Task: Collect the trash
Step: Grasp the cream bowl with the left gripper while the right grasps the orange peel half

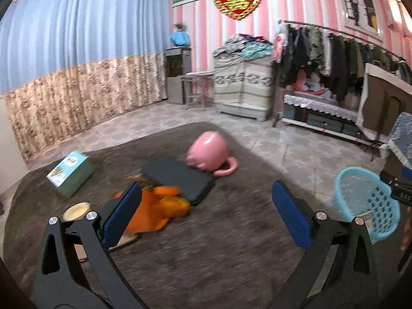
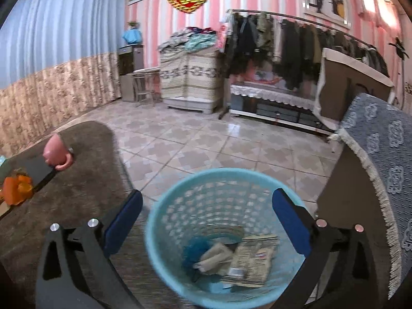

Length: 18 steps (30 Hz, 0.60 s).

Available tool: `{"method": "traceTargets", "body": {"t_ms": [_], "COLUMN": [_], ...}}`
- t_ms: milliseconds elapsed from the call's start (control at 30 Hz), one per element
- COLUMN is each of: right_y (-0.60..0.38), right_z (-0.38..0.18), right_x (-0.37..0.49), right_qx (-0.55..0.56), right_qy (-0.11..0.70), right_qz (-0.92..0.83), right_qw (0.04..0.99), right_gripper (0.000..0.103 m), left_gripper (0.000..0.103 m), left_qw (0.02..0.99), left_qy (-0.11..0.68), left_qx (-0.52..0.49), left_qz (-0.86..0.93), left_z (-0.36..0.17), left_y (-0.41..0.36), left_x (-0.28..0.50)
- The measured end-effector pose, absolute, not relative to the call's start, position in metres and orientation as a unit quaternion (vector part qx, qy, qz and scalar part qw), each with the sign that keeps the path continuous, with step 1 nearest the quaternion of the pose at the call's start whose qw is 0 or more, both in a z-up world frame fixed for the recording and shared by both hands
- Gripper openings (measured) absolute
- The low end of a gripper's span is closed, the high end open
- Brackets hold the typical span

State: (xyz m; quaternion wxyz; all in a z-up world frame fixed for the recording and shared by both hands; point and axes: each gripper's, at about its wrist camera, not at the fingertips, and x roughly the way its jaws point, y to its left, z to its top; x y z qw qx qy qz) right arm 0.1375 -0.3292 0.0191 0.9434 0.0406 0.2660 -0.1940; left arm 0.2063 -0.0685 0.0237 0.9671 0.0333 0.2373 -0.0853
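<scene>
A light blue perforated basket [image 2: 219, 231] stands on the floor beside the brown-covered table [image 1: 219, 244]; paper and wrapper scraps [image 2: 247, 257] lie in it. My right gripper [image 2: 207, 221] is open and empty right above the basket. My left gripper [image 1: 206, 213] is open and empty above the table. An orange crumpled wrapper [image 1: 159, 211] lies by its left finger, next to a black pad [image 1: 177, 176]. The basket also shows in the left wrist view [image 1: 365, 203].
A pink mug [image 1: 209, 154] lies on its side by the pad. A teal box [image 1: 69, 172] and a small round wooden piece [image 1: 74, 209] sit at the table's left. A blue-patterned covered chair [image 2: 381, 170] stands right of the basket. Tiled floor, cabinet and clothes rack lie beyond.
</scene>
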Motion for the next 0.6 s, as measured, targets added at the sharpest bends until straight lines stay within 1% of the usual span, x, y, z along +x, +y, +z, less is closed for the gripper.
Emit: {"method": "traceTargets", "body": {"t_ms": [400, 600], "right_y": [-0.239, -0.19], "right_z": [-0.003, -0.019], "right_x": [0.177, 0.196], "right_qx": [0.008, -0.027], "right_qy": [0.288, 0.305], "right_qz": [-0.101, -0.052], "right_qw": [0.952, 0.95], "right_gripper": [0.098, 0.098], "left_gripper": [0.098, 0.098], "left_qw": [0.955, 0.946], "left_qy": [0.292, 0.314], "left_qx": [0.017, -0.019], "left_qz": [0.038, 0.074], "left_z": [-0.022, -0.035], "left_y": [0.062, 0.122], "left_x": [0.234, 0.254]}}
